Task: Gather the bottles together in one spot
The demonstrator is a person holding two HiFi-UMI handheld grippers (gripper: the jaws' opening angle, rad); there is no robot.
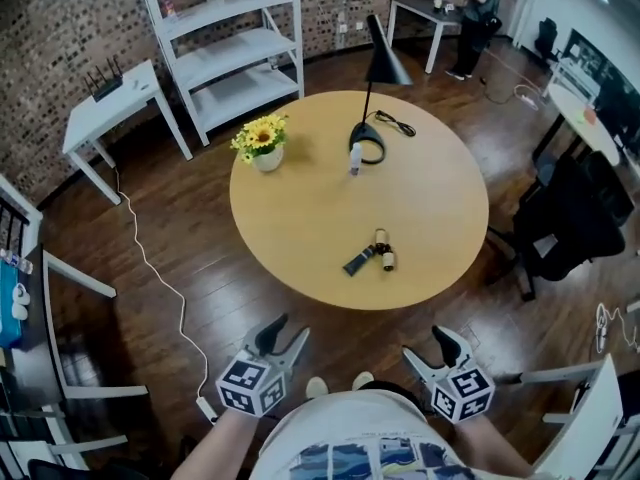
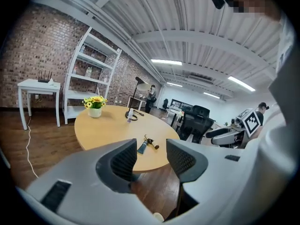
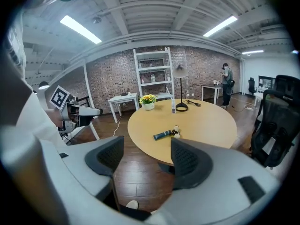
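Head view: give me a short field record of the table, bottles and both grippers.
table: round, wooden
upright bottle: beside lamp base
lying bottles: clustered near table's near edge
flower pot: far left of tabletop
left gripper: open, empty, off the table
right gripper: open, empty, off the table
status: bottles in two separate spots

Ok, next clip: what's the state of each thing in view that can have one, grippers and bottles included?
left gripper, open, empty
right gripper, open, empty
dark tube, lying on its side on the table
small bottles, lying next to the dark tube
desk lamp, upright
white bottle, upright beside the desk lamp's base
flower pot, upright
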